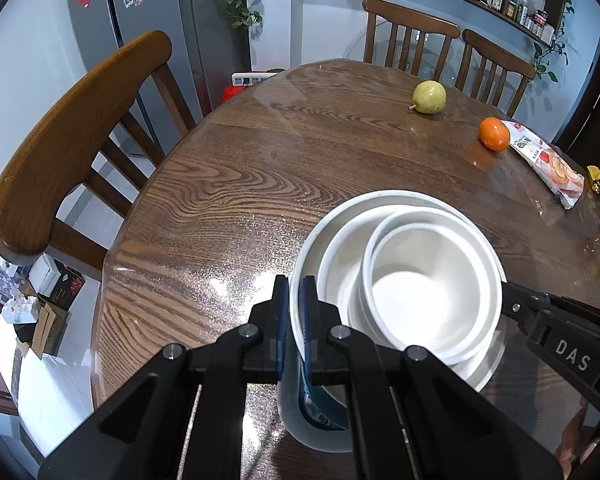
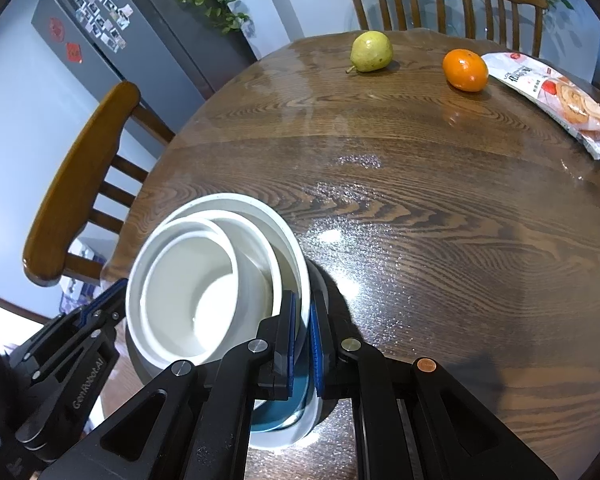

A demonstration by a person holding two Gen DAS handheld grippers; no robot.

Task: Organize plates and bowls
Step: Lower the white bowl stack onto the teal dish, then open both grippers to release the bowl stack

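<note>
Both grippers angle steeply down at the bowl stack [image 1: 432, 280]. The left gripper [image 1: 294, 320] is clamped on the stack's left rim, and the right gripper [image 2: 304, 332] pinches the right rim. Stack sits at the table's [image 1: 260, 168] near edge. Further back are a pear [image 1: 430, 97], an orange [image 1: 493, 133] and a snack bag [image 2: 556, 96].

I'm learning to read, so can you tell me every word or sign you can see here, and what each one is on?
"DAS": white letters on the right tongs, seen from the left camera.
"GenRobot.AI", blurry but readable: on the left tongs, seen from the right camera.
Snack bag: printing too small to read.
Red signs on the fridge: too blurred.
Shelf jars: labels too small.
</note>
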